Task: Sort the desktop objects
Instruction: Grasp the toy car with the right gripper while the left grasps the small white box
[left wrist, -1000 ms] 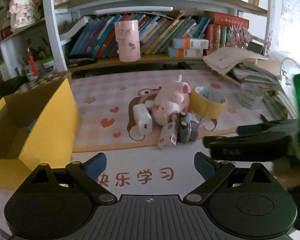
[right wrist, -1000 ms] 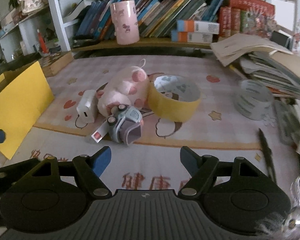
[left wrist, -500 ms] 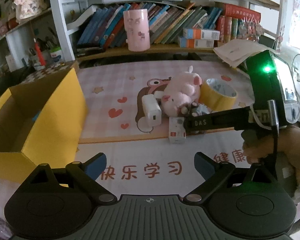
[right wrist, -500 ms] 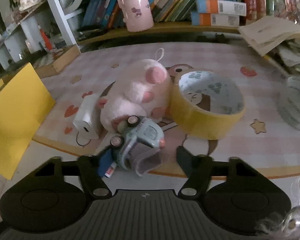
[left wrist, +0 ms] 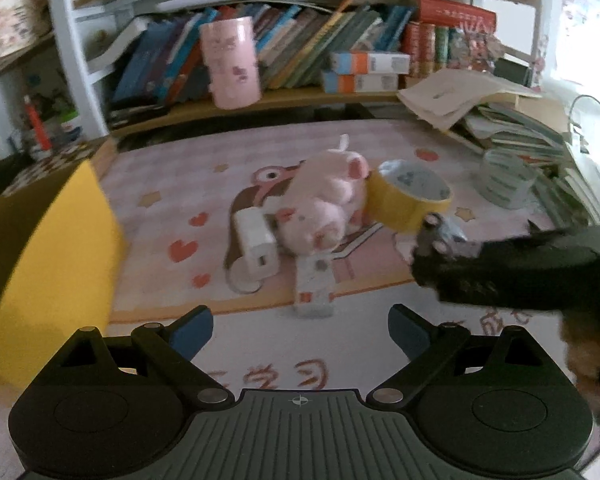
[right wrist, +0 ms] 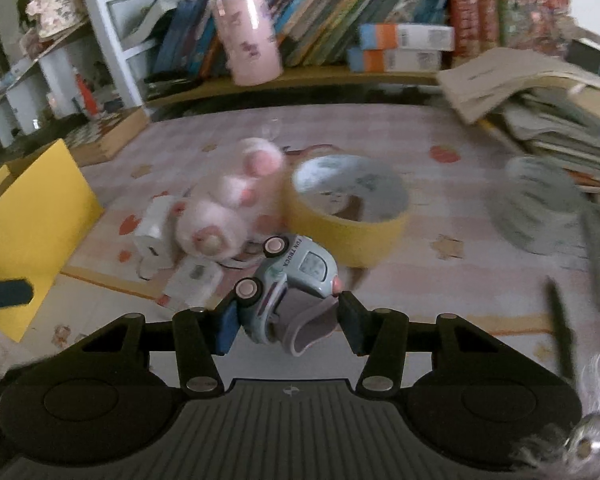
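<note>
Cardboard box (left wrist: 52, 248), yellow, is sitting at the mat's left edge; my left gripper (left wrist: 300, 326) is hovering open beside it, while my right gripper (right wrist: 286, 322) is closing its jaws around the toy truck (right wrist: 296, 280), lifted near the tape roll (right wrist: 348, 216).

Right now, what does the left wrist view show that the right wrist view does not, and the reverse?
Only the left wrist view shows the left tool, open over the mat, and the right tool from the side.

Only the right wrist view shows the right tool closing on the toy truck, and a dark pen.

Both show the plush pig, yellow tape roll, white charger and yellow box.
</note>
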